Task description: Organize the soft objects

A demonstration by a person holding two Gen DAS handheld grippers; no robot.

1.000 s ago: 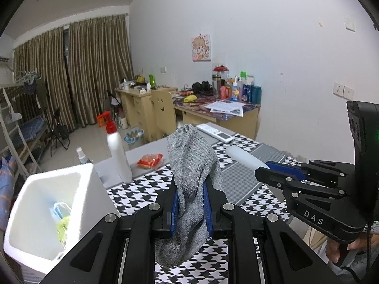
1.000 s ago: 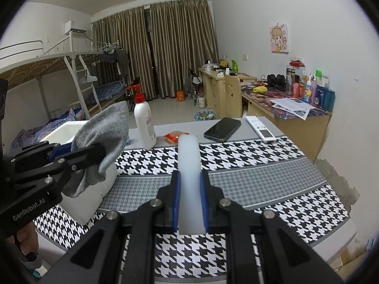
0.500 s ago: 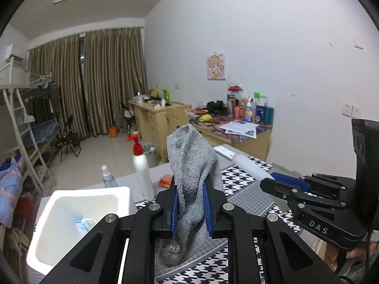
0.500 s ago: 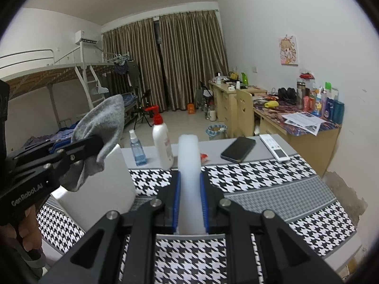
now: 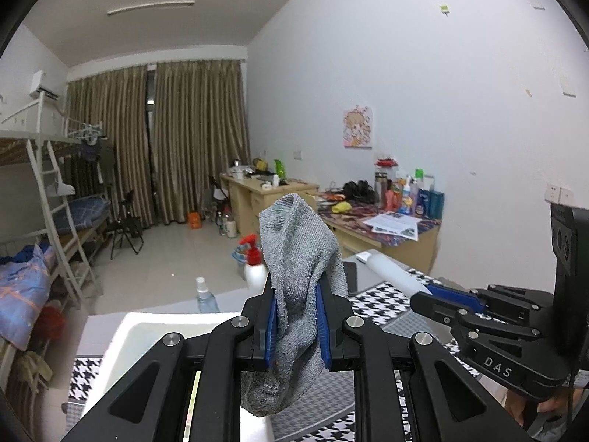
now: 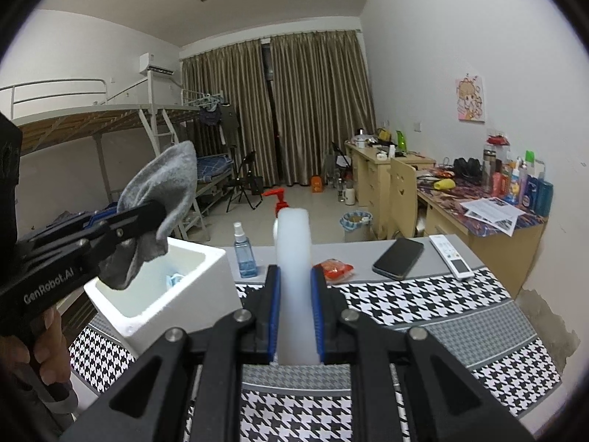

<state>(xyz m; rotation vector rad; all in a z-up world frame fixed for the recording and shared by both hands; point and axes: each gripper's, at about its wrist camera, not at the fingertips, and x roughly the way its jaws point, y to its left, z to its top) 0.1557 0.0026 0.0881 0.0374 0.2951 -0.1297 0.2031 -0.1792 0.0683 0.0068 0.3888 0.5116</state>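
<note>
My left gripper [image 5: 294, 316] is shut on a grey sock [image 5: 298, 258], which sticks up above the fingers and hangs below them. In the right wrist view the sock [image 6: 165, 180] hangs over the open white foam box [image 6: 184, 287], which holds a blue face mask [image 6: 175, 280]. My right gripper [image 6: 295, 305] is shut on a white foam piece [image 6: 293, 258], held upright above the houndstooth cloth [image 6: 423, 309]. In the left wrist view the foam piece [image 5: 390, 270] shows at right, beside the box [image 5: 147, 335].
Behind the box stand a blue spray bottle [image 6: 244, 254] and a white pump bottle with a red head [image 6: 278, 199]. A red packet [image 6: 333, 269], a black phone [image 6: 397, 258] and a white remote [image 6: 451, 256] lie on the grey table edge. Desks and a bunk bed stand beyond.
Both grippers have risen and tilted up, each keeping its hold. The sock has moved over the white box.
</note>
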